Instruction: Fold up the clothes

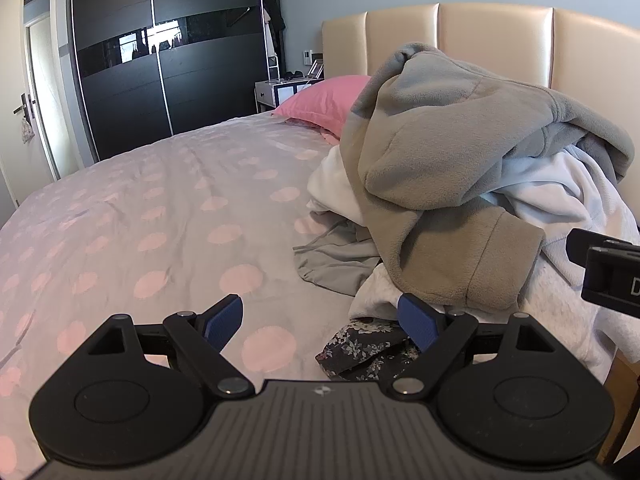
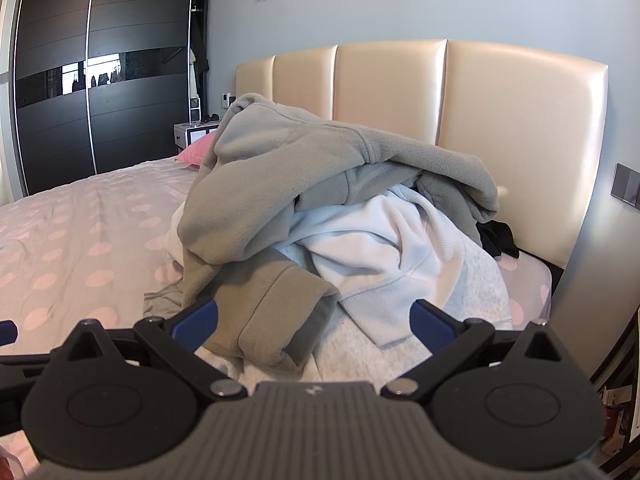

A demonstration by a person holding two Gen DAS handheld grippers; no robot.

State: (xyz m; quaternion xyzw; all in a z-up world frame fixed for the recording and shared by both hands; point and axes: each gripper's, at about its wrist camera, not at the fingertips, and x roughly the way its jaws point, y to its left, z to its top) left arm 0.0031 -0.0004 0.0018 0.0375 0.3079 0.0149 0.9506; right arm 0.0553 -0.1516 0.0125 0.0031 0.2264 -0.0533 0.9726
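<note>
A heap of clothes lies on the bed by the headboard. On top is a grey-green fleece top point(image 1: 452, 152) point(image 2: 304, 176), its sleeve cuff point(image 1: 472, 264) point(image 2: 276, 320) hanging toward me. Under it are a pale blue sweatshirt point(image 2: 380, 248) point(image 1: 552, 184), a light grey marl garment point(image 2: 480, 284), a white piece point(image 1: 332, 188) and a dark floral cloth point(image 1: 368, 348). My left gripper point(image 1: 320, 320) is open over the bedspread at the heap's left edge. My right gripper point(image 2: 316, 320) is open with the fleece cuff between its fingers, not pinched.
The bedspread point(image 1: 160, 208) is grey with pink dots. A pink pillow point(image 1: 324, 100) lies by the cream padded headboard point(image 2: 500, 112). Dark sliding wardrobe doors point(image 1: 160, 60) and a bedside table point(image 1: 276, 92) stand beyond. A black garment point(image 2: 498, 238) lies at the heap's right.
</note>
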